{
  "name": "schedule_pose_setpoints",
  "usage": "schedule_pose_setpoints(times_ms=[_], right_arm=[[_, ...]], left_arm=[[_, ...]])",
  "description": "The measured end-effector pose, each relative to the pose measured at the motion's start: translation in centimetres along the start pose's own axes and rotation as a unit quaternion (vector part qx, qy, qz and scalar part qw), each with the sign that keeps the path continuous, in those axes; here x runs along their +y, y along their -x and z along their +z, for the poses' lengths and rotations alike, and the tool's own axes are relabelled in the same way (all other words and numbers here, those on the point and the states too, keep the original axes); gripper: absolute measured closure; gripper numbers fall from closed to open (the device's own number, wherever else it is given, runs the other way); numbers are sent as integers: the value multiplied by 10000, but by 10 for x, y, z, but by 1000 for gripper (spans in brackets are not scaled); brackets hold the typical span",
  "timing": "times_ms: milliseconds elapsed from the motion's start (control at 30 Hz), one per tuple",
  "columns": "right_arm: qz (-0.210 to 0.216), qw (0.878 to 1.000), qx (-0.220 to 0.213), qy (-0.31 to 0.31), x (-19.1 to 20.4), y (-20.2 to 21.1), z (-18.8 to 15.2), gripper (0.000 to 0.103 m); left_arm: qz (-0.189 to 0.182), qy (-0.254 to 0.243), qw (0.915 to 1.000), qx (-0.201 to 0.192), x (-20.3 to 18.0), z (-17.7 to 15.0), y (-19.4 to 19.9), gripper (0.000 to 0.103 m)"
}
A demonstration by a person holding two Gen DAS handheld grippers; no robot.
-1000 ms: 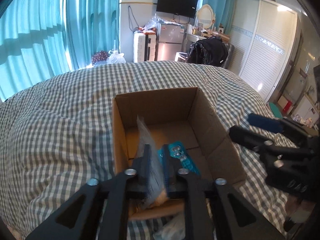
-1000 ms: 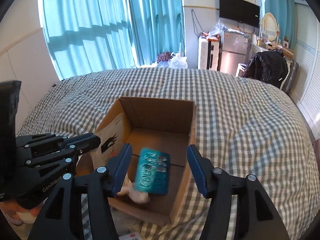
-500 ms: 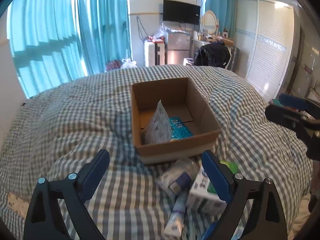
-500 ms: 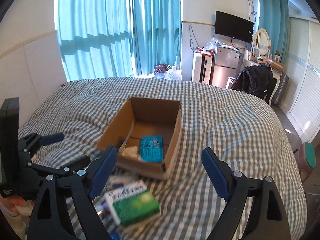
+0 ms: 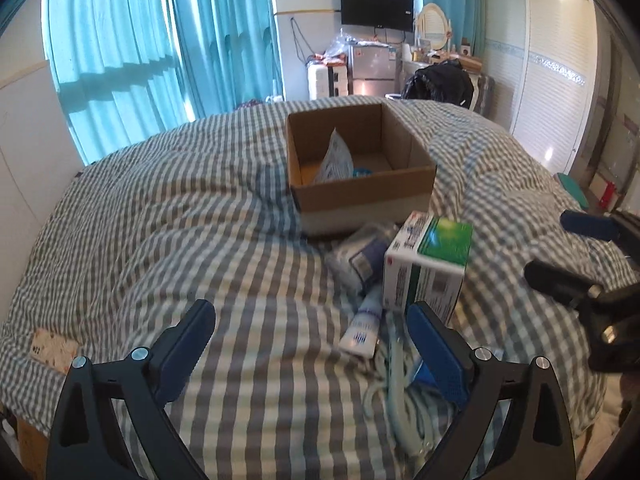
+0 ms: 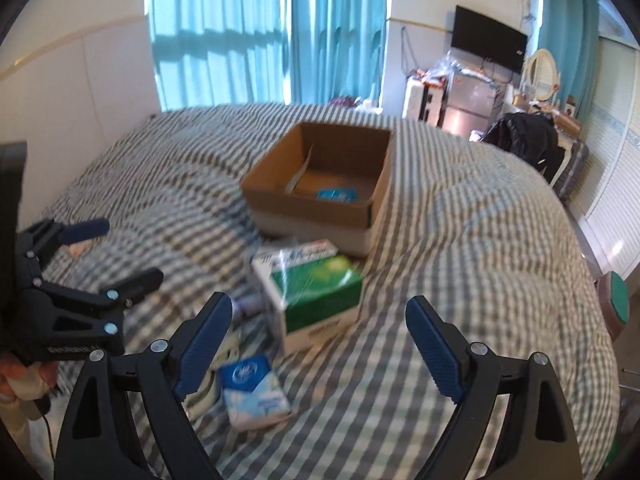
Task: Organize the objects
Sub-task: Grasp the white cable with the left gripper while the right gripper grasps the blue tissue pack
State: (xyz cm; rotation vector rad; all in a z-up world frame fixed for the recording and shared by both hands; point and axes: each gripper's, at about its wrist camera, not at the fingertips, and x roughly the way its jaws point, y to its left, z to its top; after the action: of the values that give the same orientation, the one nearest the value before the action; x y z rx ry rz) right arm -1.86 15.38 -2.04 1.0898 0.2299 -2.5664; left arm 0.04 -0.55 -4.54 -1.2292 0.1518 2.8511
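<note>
Here both grippers hover above the checked bed, fingers spread wide and empty: left gripper (image 5: 310,354), right gripper (image 6: 320,346). Green-and-white box (image 6: 310,288) lies at 12 o'clock, just before the cardboard box (image 6: 320,216).

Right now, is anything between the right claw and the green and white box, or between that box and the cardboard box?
Nothing visible: the right claw hangs open facing the green and white box, which lies just before the cardboard box, whose top is open.
</note>
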Motion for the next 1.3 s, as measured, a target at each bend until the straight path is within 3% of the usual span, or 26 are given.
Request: schedule_pose_setpoints(times_ms=[167, 700, 767, 800, 967, 1133, 1300], right_arm=[[273, 9991, 319, -1, 16, -23, -19, 14], [495, 9897, 1254, 475, 41, -81, -53, 14], [516, 9870, 1375, 646, 46, -84, -60, 27], [586, 9857, 1424, 681, 46, -85, -63, 38], [617, 9890, 1221, 571, 39, -70, -59, 43], [230, 9957, 775, 451, 16, -39, -43, 43], [51, 9979, 597, 244, -7, -27, -38, 43]], left_arm=[[60, 45, 10000, 55, 9, -11, -5, 4], [28, 226, 9982, 552, 20, -32, -38, 4], [43, 223, 9980, 589, 21, -33, -39, 4], [87, 217, 9979, 606, 21, -34, -40, 4], [194, 116, 9976, 660, 15, -38, -39, 4], [82, -27, 9975, 700, -8, -43, -40, 4], [-312, -283, 9956, 839, -43, -53, -49, 4]])
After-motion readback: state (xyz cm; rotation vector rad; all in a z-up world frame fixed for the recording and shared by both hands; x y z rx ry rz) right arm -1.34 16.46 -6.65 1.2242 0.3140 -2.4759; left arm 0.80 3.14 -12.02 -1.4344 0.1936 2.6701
